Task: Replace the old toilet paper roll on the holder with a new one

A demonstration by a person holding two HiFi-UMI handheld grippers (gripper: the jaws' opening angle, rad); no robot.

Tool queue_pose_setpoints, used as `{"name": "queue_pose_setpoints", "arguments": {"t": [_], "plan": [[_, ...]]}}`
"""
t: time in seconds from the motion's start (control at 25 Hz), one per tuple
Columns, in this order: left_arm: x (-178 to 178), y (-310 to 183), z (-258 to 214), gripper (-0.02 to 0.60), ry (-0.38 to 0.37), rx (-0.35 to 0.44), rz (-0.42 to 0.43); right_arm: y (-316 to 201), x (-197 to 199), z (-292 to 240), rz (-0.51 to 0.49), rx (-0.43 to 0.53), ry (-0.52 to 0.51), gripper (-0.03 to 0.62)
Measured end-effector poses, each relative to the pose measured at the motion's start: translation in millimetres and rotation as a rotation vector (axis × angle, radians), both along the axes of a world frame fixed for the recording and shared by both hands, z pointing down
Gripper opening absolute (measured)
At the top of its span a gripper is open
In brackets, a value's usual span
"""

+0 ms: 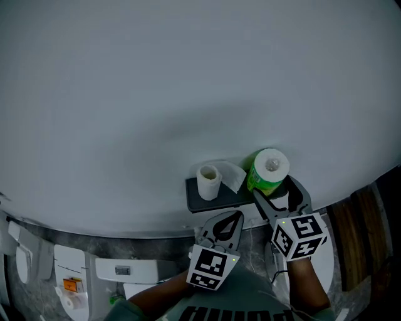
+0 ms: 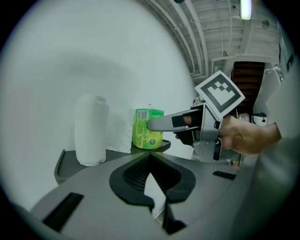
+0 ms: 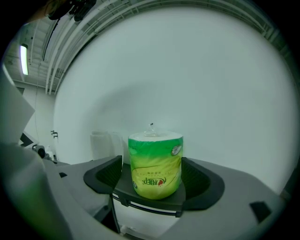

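White wall [image 1: 188,94] fills upper frame, 9 to 3 o'clock. White toilet tank [image 1: 122,271] at 7 o'clock, grey mottled floor [image 1: 160,247] beside it. Brown wooden panel [image 1: 358,232] at 4 o'clock. In left gripper view, ceiling strip light [image 2: 244,8] at 1 o'clock.
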State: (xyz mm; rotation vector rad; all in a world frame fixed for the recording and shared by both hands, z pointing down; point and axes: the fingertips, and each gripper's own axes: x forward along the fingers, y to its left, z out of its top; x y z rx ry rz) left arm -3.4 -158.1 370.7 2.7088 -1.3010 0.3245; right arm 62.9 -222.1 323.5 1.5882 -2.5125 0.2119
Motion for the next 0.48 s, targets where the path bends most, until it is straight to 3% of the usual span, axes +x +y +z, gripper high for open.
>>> {"name": "queue_pose_setpoints", "arguments": {"t": [0.48], "plan": [[-6, -9, -4, 0.008, 0.006, 0.012, -0.053, -20, 1, 3, 0.001, 0.004, 0.035, 0.380]]}}
